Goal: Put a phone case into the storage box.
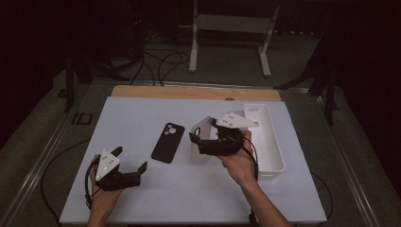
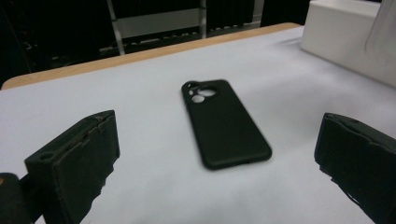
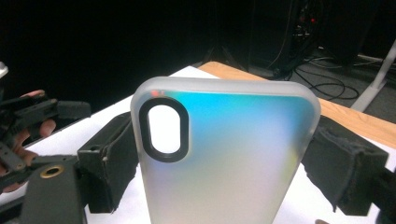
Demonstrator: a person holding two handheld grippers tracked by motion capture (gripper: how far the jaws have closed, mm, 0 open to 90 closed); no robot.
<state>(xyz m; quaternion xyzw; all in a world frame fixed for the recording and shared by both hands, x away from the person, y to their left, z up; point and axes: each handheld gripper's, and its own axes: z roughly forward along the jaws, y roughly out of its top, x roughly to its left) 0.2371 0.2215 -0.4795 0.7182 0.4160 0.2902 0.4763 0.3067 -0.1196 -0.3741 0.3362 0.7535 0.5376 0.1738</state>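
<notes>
**Right gripper holds a clear phone case, black case lies on the desk**

In the high view, the desk (image 1: 142,198) has a white surface with a wooden edge at the far side. The black phone case (image 1: 168,142) lies flat near the middle of the desk, with its camera cutout toward the far end. The left gripper (image 1: 131,163) is at the near left part, held in the person's left hand (image 1: 101,196); its jaws are apart and hold nothing. The right gripper (image 1: 198,135) is to the right of the black case, and the translucent phone case (image 1: 201,128) stands upright between its jaws. A white bin (image 1: 269,142) stands just beside this gripper, on the right side of the desk. The room is dark, so I cannot tell if the clear case touches the desk.

In the left gripper view, the two jaws stand wide apart at the bottom corners. The black phone case (image 2: 224,123) lies farther off between them, well apart from both. The white bin (image 2: 345,32) is at the far right.

In the right gripper view, the translucent phone case (image 3: 233,154) is upright, with a black-rimmed oval camera opening at its upper left. The jaws are clamped on its two long edges. The left gripper (image 3: 60,112) and fingers (image 3: 35,128) are at the left edge.
</notes>
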